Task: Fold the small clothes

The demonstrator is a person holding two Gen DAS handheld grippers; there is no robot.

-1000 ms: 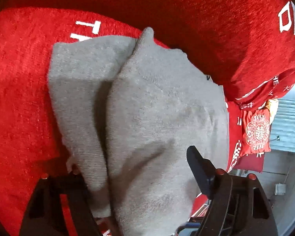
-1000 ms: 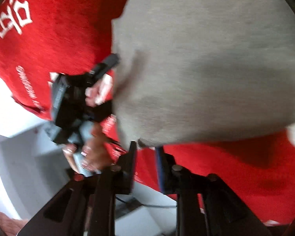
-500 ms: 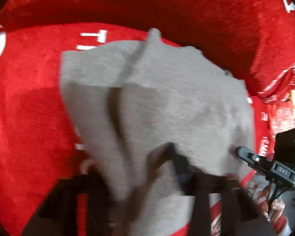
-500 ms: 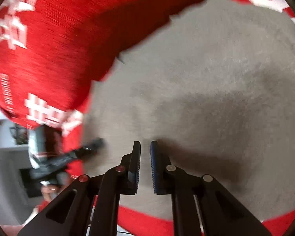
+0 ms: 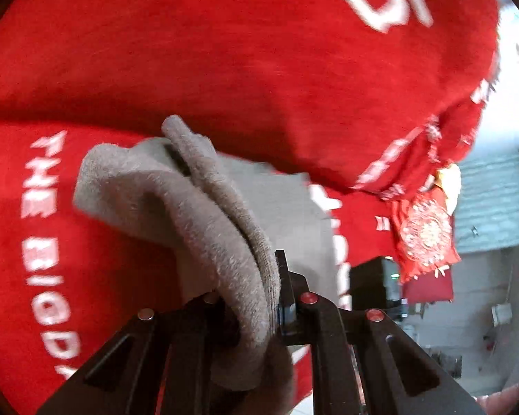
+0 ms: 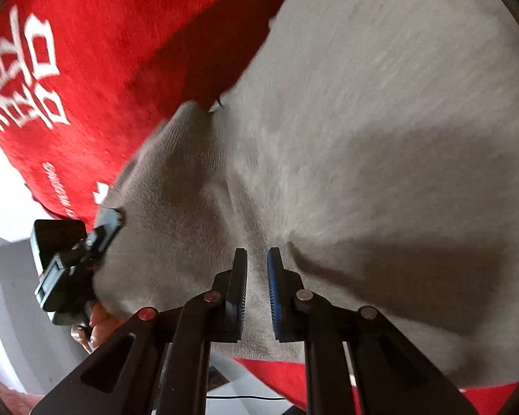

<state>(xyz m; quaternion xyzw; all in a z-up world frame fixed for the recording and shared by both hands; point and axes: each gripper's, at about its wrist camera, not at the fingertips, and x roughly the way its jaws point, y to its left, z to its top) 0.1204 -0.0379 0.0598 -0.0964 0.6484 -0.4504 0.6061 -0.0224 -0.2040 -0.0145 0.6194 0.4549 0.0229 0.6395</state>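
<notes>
Grey garment [image 5: 204, 214] edge bunched in closing left claw [image 5: 256, 297], red blanket [image 5: 225, 52] around.

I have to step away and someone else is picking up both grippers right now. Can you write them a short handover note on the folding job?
Left gripper: its jaws are closing on a bunched edge of the grey knit garment, which is raised off the red blanket.
Right gripper: its jaws are opening slightly; grey fabric runs between its pads, so the near edge seems pinched.
Garment: mostly spread on the red blanket, with one side gathered in the left gripper.
Done: both edges picked up.
Left: carry the held edges across, lay them flat, release, smooth. No finished fold visible yet.
</notes>
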